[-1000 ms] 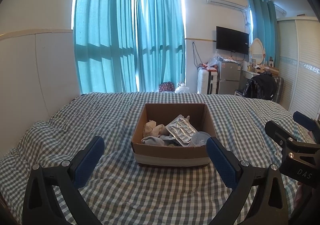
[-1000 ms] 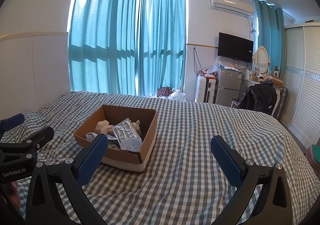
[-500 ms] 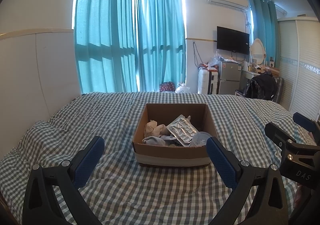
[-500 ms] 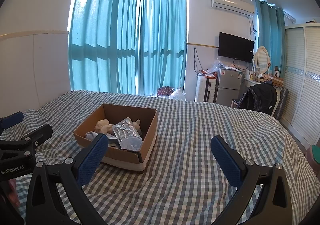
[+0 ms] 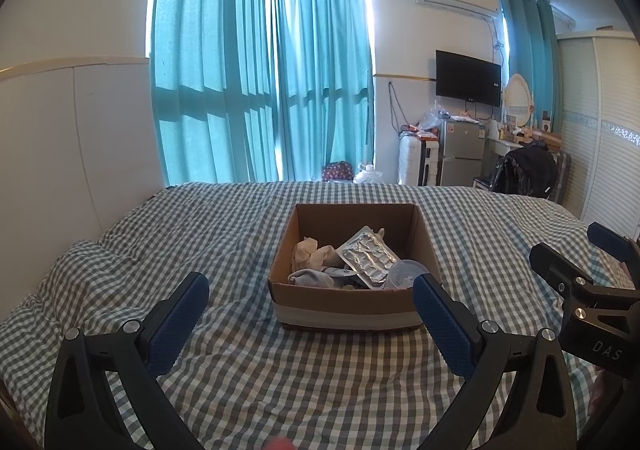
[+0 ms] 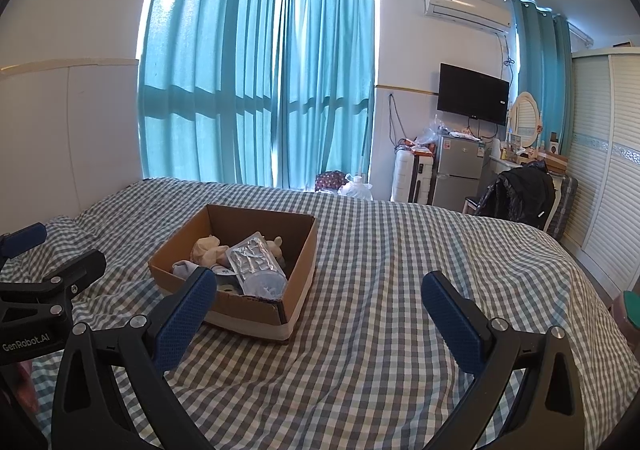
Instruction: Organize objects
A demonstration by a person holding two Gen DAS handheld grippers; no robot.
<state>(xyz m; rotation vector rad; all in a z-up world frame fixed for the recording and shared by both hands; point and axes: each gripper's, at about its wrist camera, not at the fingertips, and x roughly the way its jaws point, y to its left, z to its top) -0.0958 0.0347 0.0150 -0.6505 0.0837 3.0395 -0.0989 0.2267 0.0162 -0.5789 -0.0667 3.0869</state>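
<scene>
I have the bed (image 5: 240, 234) filling both views, its gray-and-white checked cover rumpled toward the left edge. On it, roughly midway across and nearer the edge closest to me than the far one, sits the open cardboard box (image 5: 348, 310), a pale band of tape around its base. My left hand-held gripper (image 5: 310, 314) points straight at the box with its jaws spread wide and nothing between them, the blue pads framing the box's near wall. My right hand-held gripper (image 6: 320, 310) is likewise wide and empty, held beside the left one, above the bare cover just right of the box. Inside the box a silver blister pack (image 5: 368, 260) leans tilted on top of the pile, beside a crumpled beige cloth (image 5: 310, 254), a clear plastic lid (image 5: 406, 272) and a gray sock (image 5: 312, 277) at the near wall.
</scene>
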